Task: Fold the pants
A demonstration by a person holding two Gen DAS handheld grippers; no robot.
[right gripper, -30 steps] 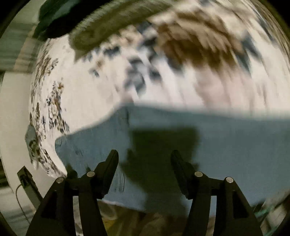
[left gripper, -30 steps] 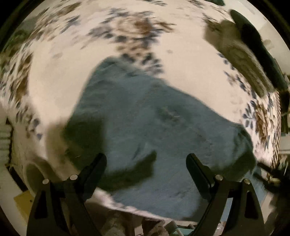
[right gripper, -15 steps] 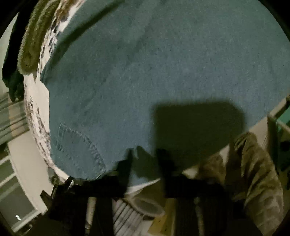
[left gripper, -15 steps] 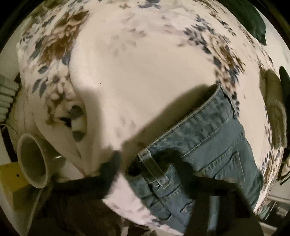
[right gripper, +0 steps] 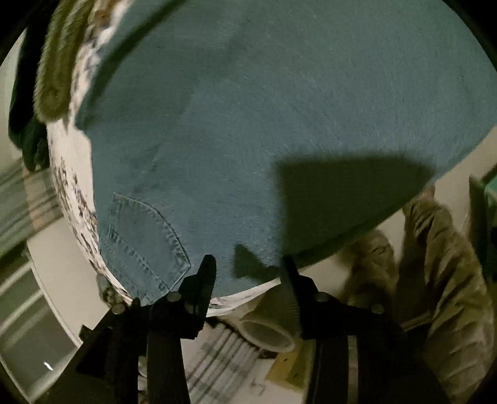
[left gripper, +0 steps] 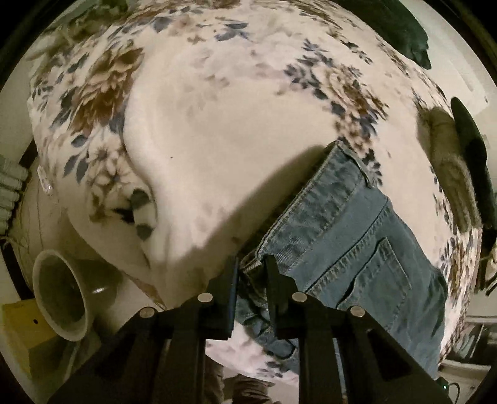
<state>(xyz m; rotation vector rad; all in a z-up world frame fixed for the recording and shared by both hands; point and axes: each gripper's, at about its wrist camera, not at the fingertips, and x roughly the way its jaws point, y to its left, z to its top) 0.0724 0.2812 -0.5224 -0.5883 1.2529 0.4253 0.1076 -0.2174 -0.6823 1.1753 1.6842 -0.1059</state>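
the floral blanket (left gripper: 236, 130) is spreading wide, and the jeans (left gripper: 357, 248) are lying flat on it at its near edge. the left gripper (left gripper: 251, 267) has just been closing and is pinching the jeans' waistband corner. the right gripper (right gripper: 248, 268) has just been opening, jaws standing apart over the jeans' near hem, gripping nothing.

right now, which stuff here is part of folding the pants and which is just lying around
Part of the job:
- jeans
- left tool, jaws just closed onto the waistband
- right tool, jaws just opened, nothing gripped
- floral blanket, the surface under the jeans

Just lying about:
- beige bucket
- furry olive fabric
- dark green cloth
- yellow box
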